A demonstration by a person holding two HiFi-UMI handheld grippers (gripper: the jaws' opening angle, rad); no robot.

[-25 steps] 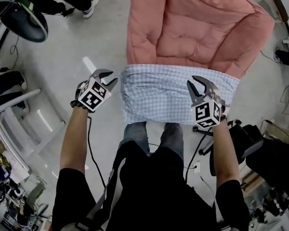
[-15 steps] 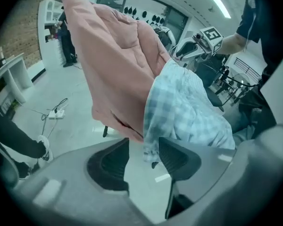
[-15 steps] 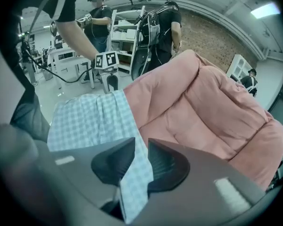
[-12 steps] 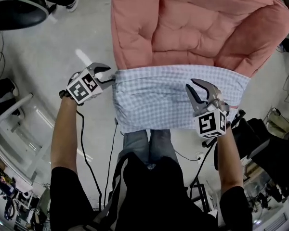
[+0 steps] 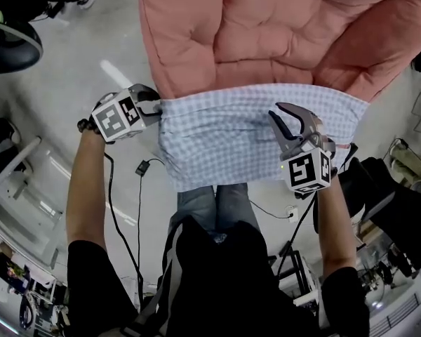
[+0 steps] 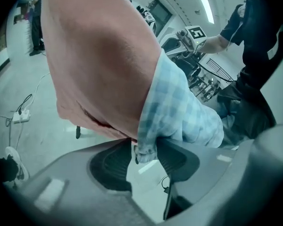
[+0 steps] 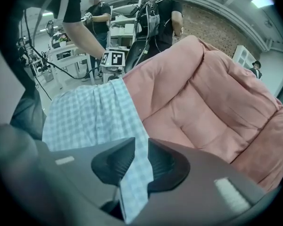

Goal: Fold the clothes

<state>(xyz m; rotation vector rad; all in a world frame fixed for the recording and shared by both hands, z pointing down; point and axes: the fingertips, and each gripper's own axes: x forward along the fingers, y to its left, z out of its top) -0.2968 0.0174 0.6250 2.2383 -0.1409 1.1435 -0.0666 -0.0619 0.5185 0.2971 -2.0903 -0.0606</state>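
The pink padded cushion (image 5: 266, 34) is the biggest thing in front of you. It begins just beyond both sets of fingertips and spreads far past them.

The checked cloth (image 5: 224, 146) stretches flat from one gripper across to the other. Its far edge runs along the cushion's near edge, and its near edge hangs over your jeans (image 5: 214, 202).

Your left gripper (image 5: 154, 105) holds the cloth's left corner. In the left gripper view a small bunch of the checked fabric fills the gap between the dark ribbed pads (image 6: 111, 161). The rest of the cloth rises away past the tips, with the cushion beside it on the left. Those jaws have just been closing a little, with that bunch between them.

Your right gripper (image 5: 289, 118) is clamped on the cloth short of its right end. In the right gripper view its two pads (image 7: 166, 166) stand narrowly apart with a single strip of the fabric pinched between them. The cloth spreads to the left of the fingers, and the cushion lies to their right and beyond.

Back from the left fingers, toward you, a thin black cable (image 5: 142, 166) lies on the grey floor (image 5: 77, 83).
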